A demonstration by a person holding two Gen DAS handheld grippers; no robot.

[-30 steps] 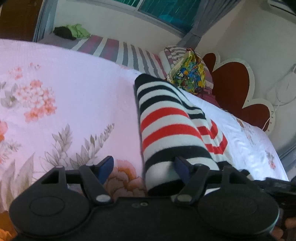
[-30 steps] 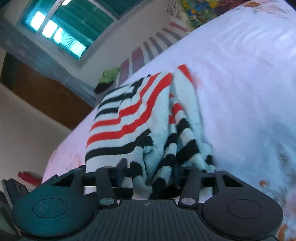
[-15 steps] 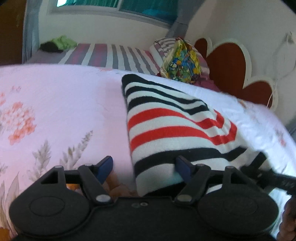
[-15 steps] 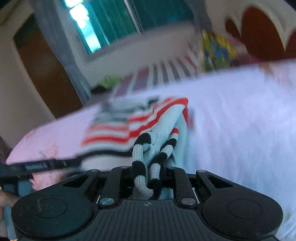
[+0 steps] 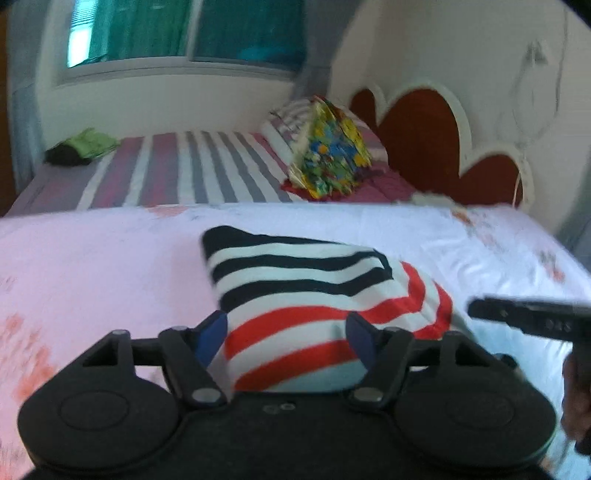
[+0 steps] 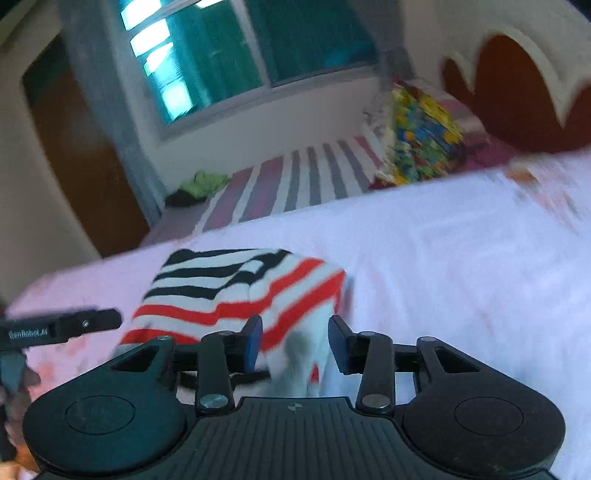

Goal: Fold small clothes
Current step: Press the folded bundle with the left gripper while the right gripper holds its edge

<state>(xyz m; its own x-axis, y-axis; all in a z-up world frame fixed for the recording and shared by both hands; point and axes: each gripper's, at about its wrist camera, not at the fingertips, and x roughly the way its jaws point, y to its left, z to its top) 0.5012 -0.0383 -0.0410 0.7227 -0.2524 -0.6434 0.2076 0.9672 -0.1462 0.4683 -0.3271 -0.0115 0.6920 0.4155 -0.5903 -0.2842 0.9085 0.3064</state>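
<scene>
One folded striped garment point(image 5: 314, 295) lies on floral bedsheet point(image 5: 92, 266).

Both wrist cameras sat low and close behind the folded striped garment point(image 5: 314, 295) point(image 6: 236, 291), facing the window point(image 5: 192, 33) point(image 6: 236, 51); the left view looked from its left, the right from its right.

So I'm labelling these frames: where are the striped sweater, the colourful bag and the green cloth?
striped sweater point(image 5: 314, 291): left wrist view, top fold.
colourful bag point(image 5: 332, 155): left wrist view, front face.
green cloth point(image 6: 207, 182): right wrist view, centre.
</scene>
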